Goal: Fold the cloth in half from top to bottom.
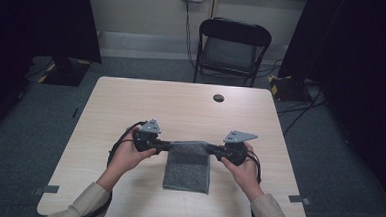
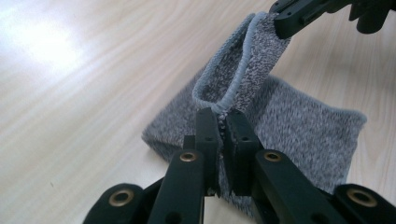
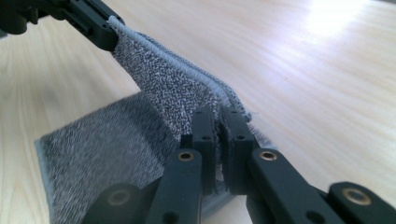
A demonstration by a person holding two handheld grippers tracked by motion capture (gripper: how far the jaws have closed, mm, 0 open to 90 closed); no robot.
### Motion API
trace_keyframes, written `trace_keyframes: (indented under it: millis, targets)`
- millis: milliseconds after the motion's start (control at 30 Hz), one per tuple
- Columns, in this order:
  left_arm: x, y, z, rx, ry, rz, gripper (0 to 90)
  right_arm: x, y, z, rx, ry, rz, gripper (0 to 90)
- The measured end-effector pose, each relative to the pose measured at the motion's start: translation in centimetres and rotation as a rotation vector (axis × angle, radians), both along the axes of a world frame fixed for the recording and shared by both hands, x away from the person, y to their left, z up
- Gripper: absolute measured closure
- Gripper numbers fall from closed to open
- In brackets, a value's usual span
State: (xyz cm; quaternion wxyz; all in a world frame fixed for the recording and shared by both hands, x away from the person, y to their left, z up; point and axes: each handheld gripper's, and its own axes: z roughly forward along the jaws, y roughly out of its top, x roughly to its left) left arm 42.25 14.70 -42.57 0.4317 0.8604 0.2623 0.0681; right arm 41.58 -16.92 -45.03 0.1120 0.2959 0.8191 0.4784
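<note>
Gripper [image 2: 223, 133] pinching cloth [image 2: 299, 126], corner hidden

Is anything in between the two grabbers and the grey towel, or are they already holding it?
Nothing is in between. The left gripper and the right gripper are each shut on a far corner of the grey towel, lifting that edge off the table while the near part lies flat.

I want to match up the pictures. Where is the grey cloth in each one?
High view: the grey cloth lies at the table's near middle, its far edge lifted between both hand-held grippers.
Left gripper view: the cloth sits centre and right, its edge pinched at the jaws.
Right gripper view: the cloth sits centre and left, its edge running up to the other gripper.
Shared landmark: the cloth's pale stitched hem.
</note>
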Motion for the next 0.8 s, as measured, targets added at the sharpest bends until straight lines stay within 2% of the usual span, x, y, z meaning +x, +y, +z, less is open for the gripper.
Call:
trace_keyframes:
  millis: [133,300,500,567,633,800]
  targets:
    - [0.5,0.0,0.9,-0.006,-0.007,0.0,85.2,0.6,-0.4,1.0,0.027,0.001,-0.005,85.6]
    - [0.9,-0.1,1.7,-0.015,-0.004,0.003,85.2,1.0,-0.5,2.1,0.027,-0.006,-0.005,85.6]
    - [-0.3,0.1,2.6,-0.041,-0.012,-0.024,85.3,0.1,-1.0,3.2,0.062,-0.023,0.003,85.5]
    - [-1.2,0.2,2.3,-0.044,0.001,-0.039,85.3,-0.8,-1.2,3.0,0.073,-0.022,0.014,85.4]
    - [-1.9,0.3,1.5,-0.036,0.015,-0.049,85.4,-1.7,-1.1,2.5,0.059,-0.015,0.031,85.3]
    - [-3.4,0.4,-0.9,-0.032,0.056,-0.061,85.3,-3.7,-1.1,0.4,0.038,0.029,0.063,84.7]
